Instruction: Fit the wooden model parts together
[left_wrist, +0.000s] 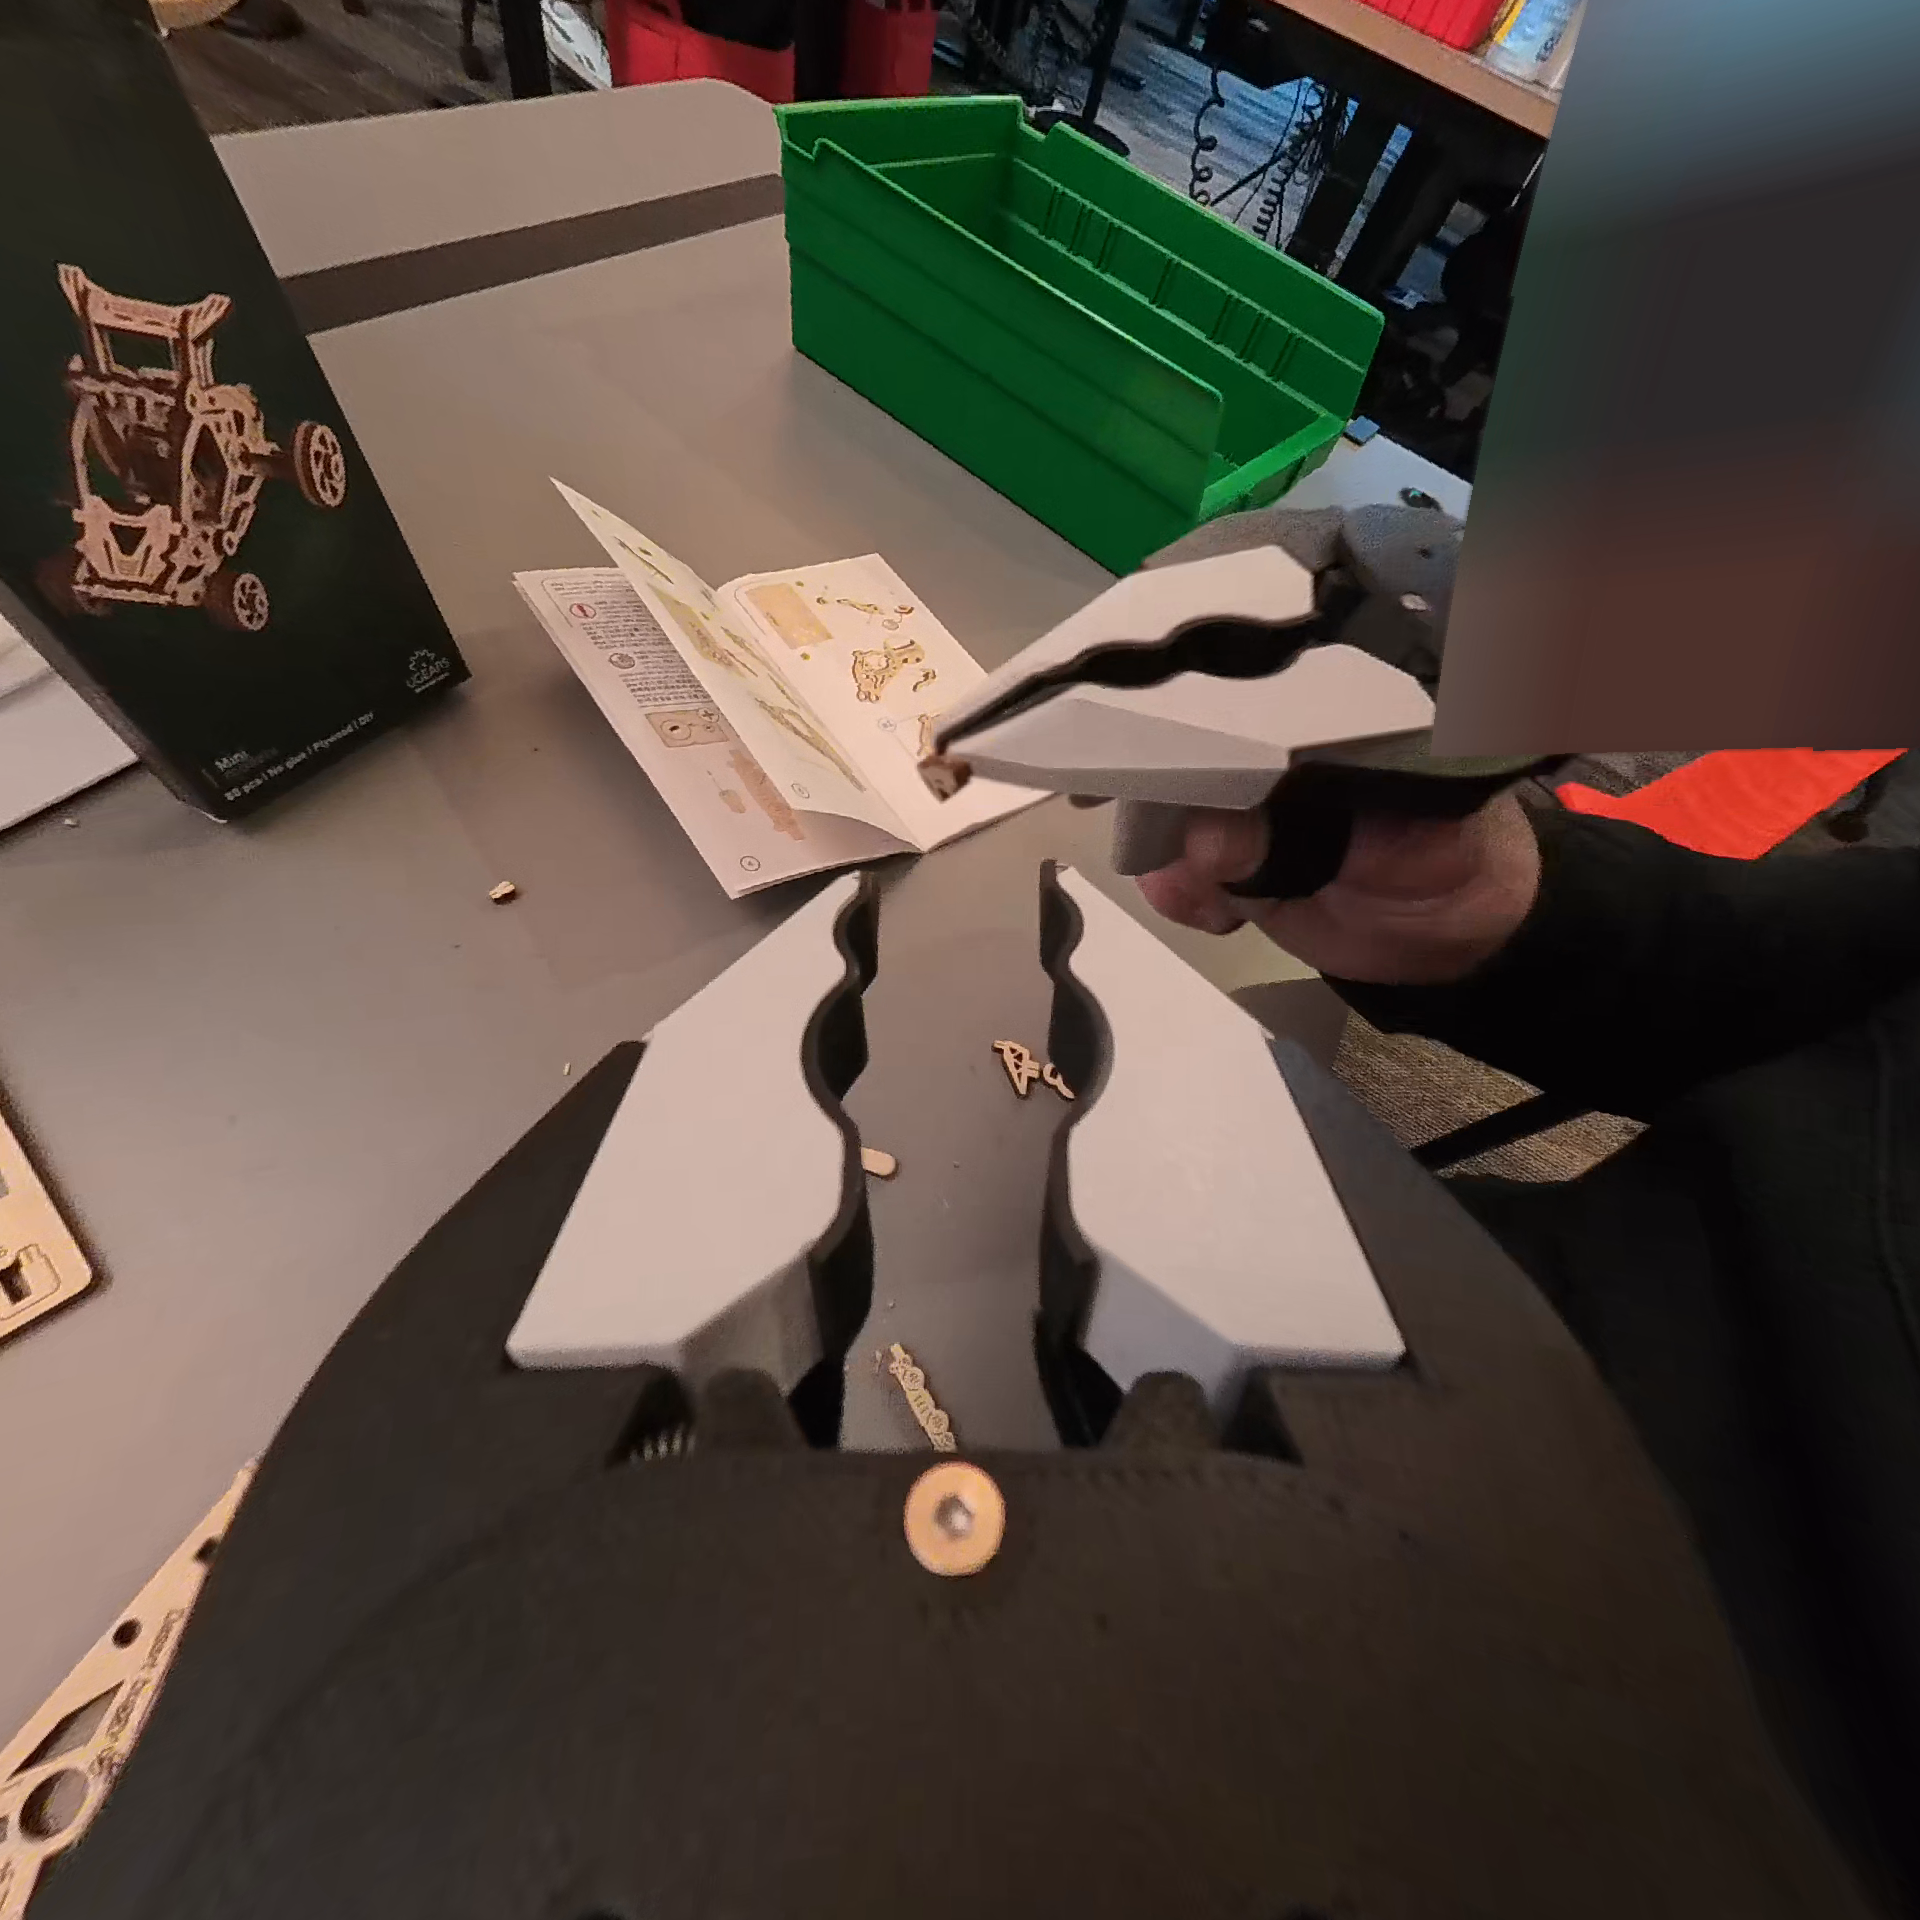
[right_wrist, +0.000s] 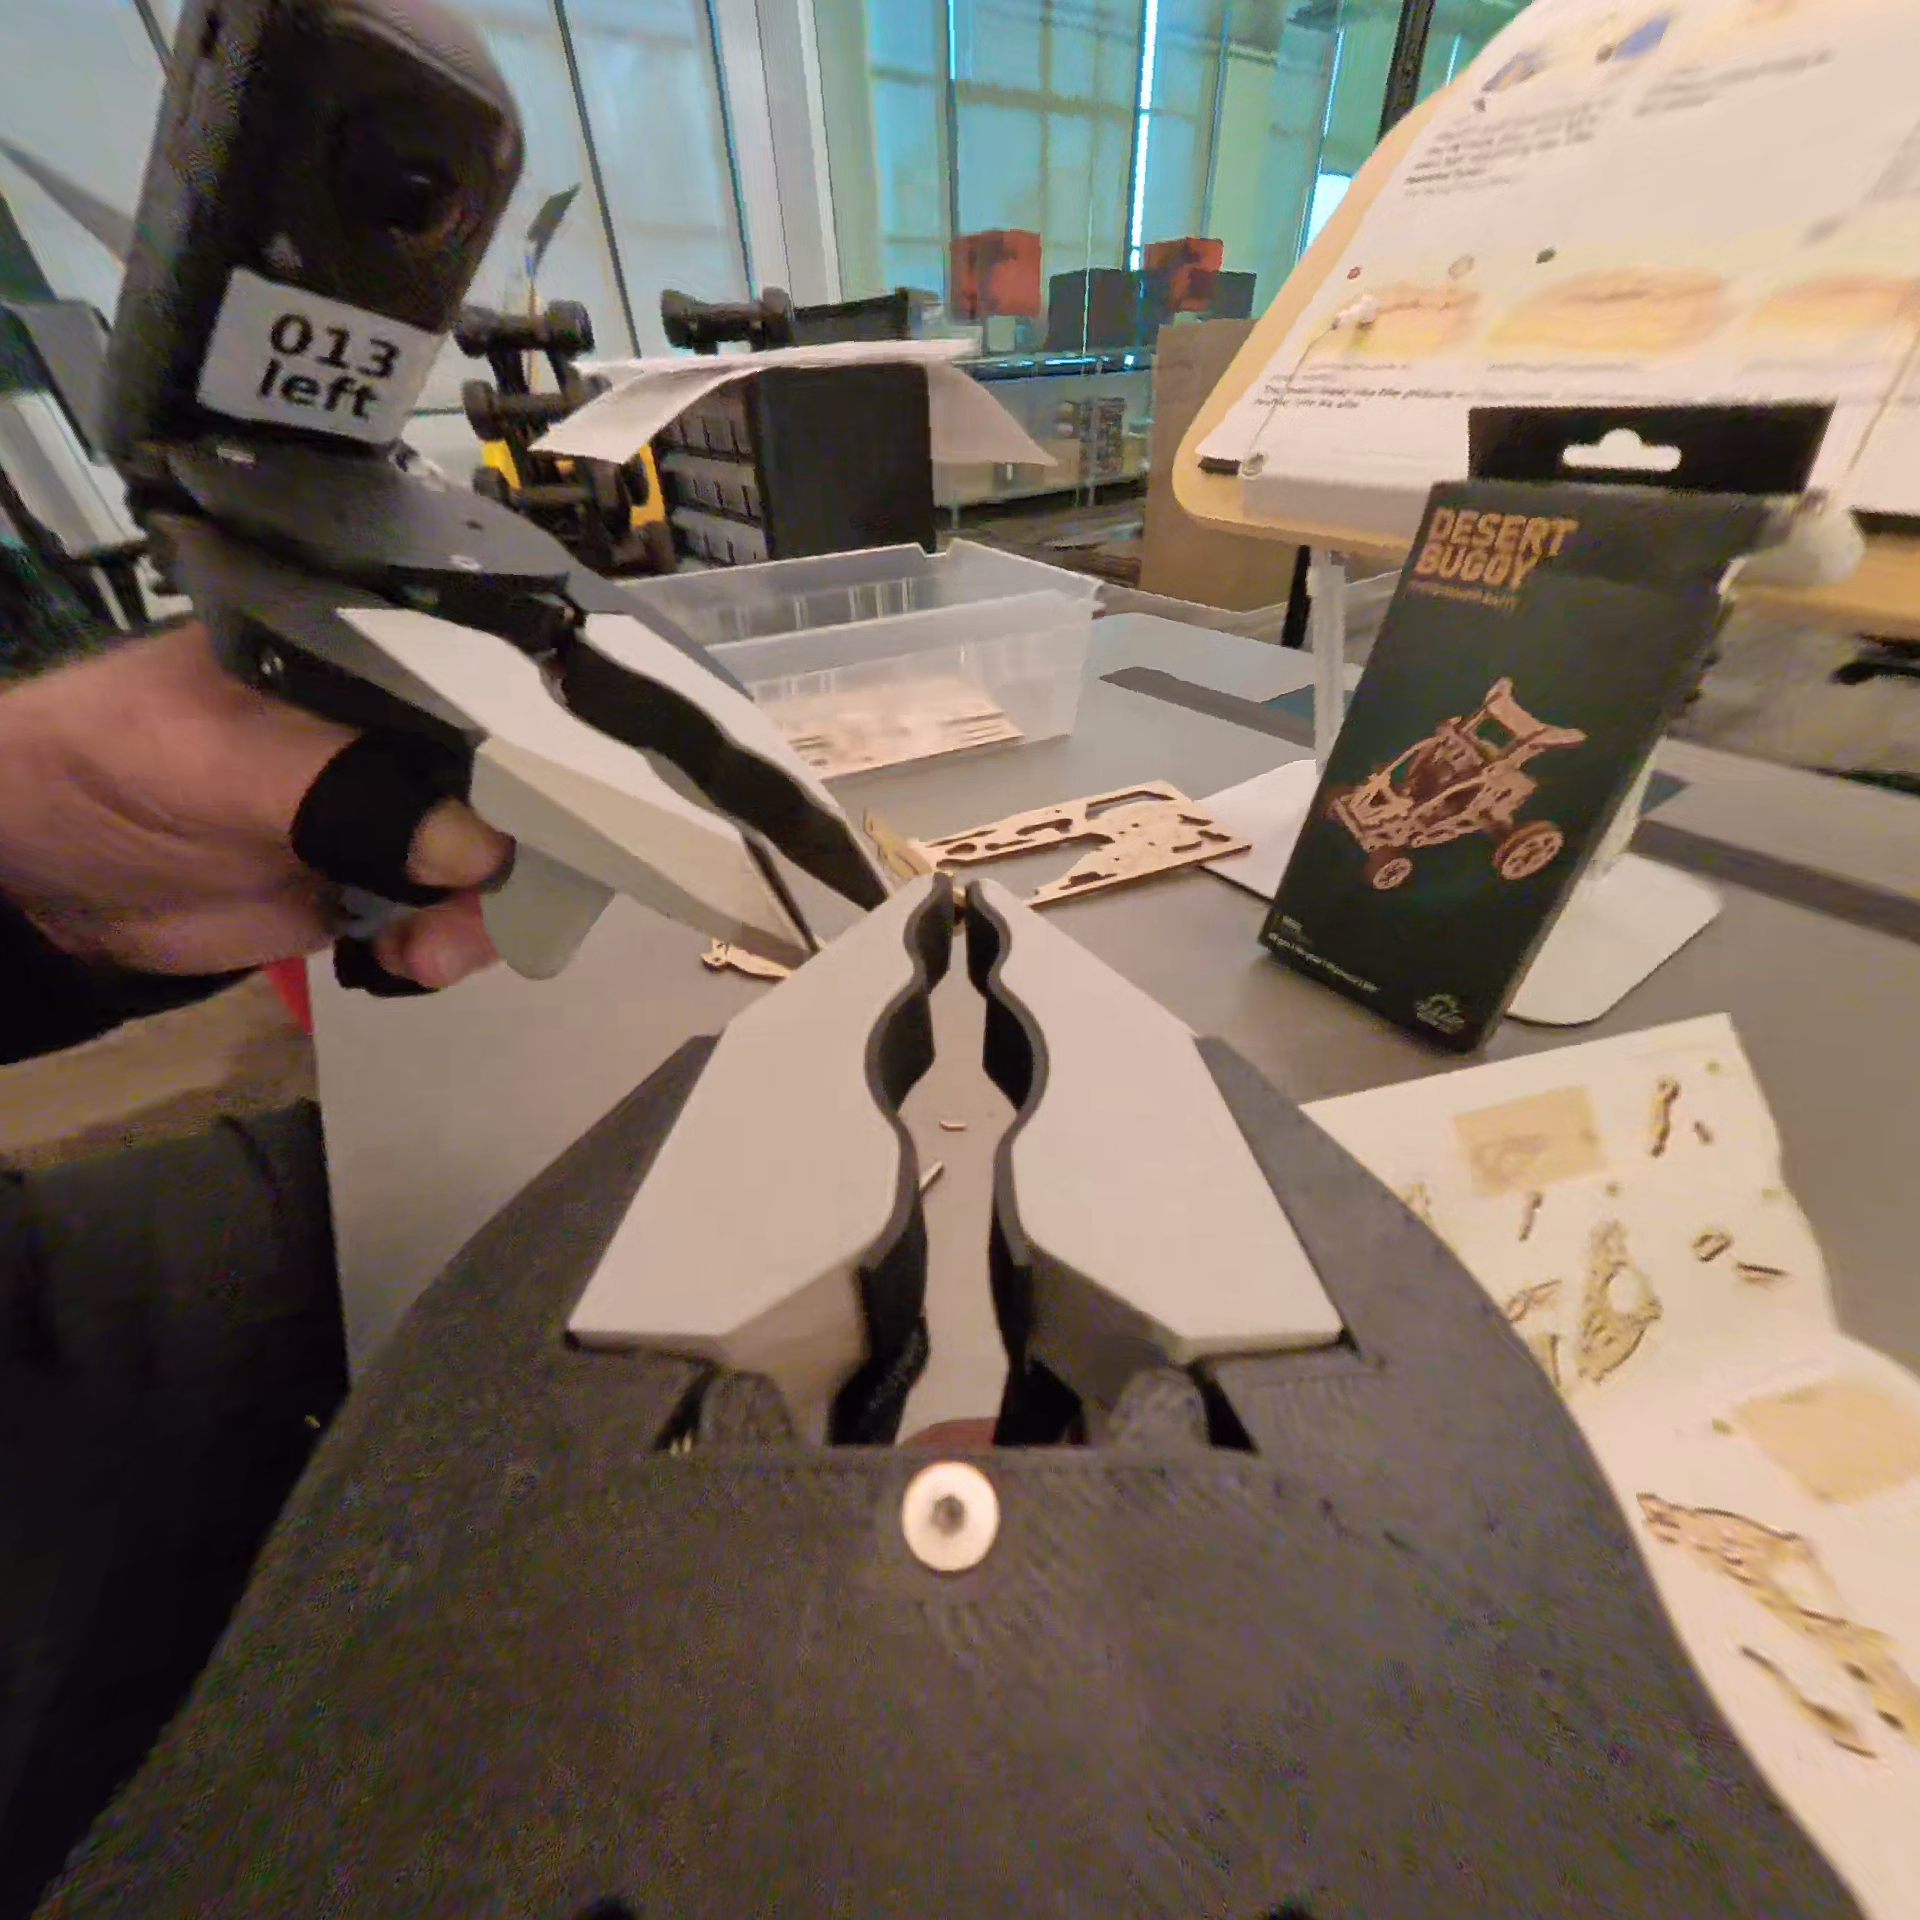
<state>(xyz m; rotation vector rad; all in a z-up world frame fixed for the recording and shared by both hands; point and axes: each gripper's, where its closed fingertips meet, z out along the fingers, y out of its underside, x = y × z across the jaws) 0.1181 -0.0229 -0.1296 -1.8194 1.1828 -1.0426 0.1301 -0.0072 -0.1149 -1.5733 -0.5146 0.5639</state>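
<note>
left claw (left_wrist: 956, 883): held low over the grey bench (left_wrist: 312, 987), fingers spread, nothing between them
right claw (left_wrist: 940, 764): raised above the open booklet (left_wrist: 790, 717), gripped by a hand (left_wrist: 1382, 894), tips pinching a wooden piece (left_wrist: 943, 776)
wooden piece: tiny, tan, dark-edged, poking out past the tips
loose parts (left_wrist: 1029, 1070): flat on the bench under the left claw

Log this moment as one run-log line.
left tongs: open, empty | right tongs: shut on small wooden piece | above instruction booklet | loose wooden parts on grey table
</note>
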